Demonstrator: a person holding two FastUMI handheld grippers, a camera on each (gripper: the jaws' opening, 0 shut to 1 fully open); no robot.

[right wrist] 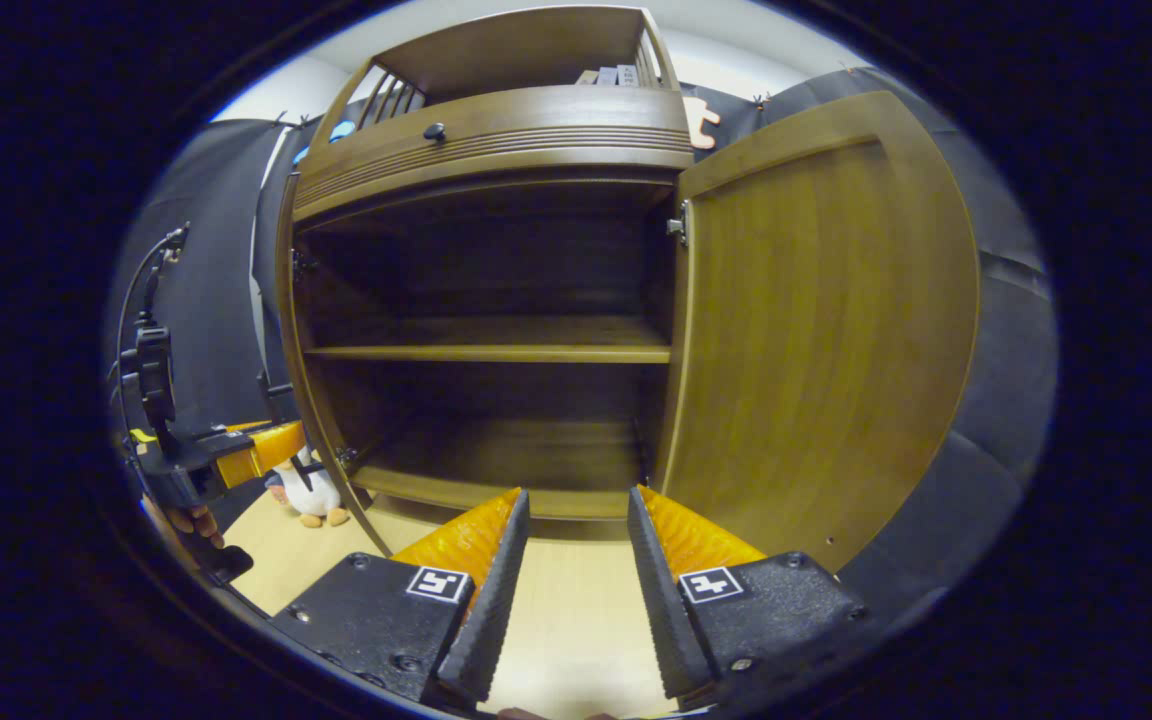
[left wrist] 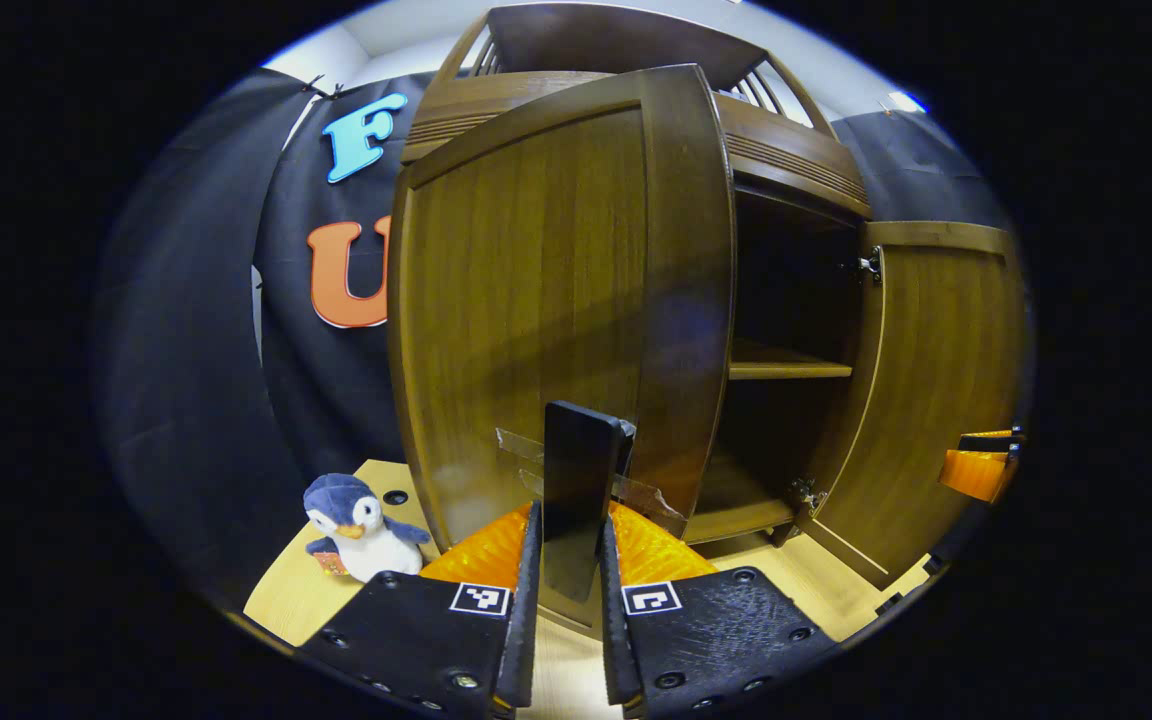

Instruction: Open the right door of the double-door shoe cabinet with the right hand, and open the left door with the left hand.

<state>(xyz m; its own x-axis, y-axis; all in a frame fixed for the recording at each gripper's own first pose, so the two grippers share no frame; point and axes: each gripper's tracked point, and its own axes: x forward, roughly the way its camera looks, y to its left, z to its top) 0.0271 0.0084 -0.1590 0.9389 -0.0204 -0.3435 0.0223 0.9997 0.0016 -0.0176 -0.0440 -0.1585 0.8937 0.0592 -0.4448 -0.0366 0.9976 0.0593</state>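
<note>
- Left gripper [left wrist: 570, 560]: closing narrowly on the dark handle [left wrist: 581, 480] of the left door [left wrist: 546, 300], both fingers pressing against the handle's flat sides in the left gripper view.
- Left door: standing swung outward directly ahead of the left gripper, its inner face turned toward the camera, a strip of clear tape [left wrist: 636, 487] crossing the panel just behind the handle.
- Ahead and right of the left gripper: showing the opened interior of the shoe cabinet [left wrist: 786, 150], with a shelf [left wrist: 786, 368] lying across the middle of the dark opening.
- Farther right of the left gripper: showing the right door [left wrist: 936, 400] standing wide open on its hinges, with the right gripper [left wrist: 981, 465] appearing at that door's outer edge; contact there not determinable.
- Lower left of the left gripper: showing a plush penguin [left wrist: 361, 530] sitting on the light wooden floor panel [left wrist: 296, 590], near the cabinet's left side.
- Right gripper [right wrist: 576, 560]: standing open with a moderate gap between its fingers, holding nothing, pointing at the cabinet's lower opening in the right gripper view.
- Directly ahead of the right gripper: showing the shoe cabinet [right wrist: 496, 130] interior, with the shelf [right wrist: 486, 352] running across it and a small dark knob [right wrist: 433, 131] on the band above.
- Right of the right gripper: showing the right door [right wrist: 826, 330] swung fully outward, apart from the fingers.
- Far left of the right gripper: showing the left gripper [right wrist: 256, 452] with a hand [right wrist: 191, 520] holding it, and the plush penguin [right wrist: 311, 495] on the floor panel [right wrist: 576, 620] just behind.
</note>
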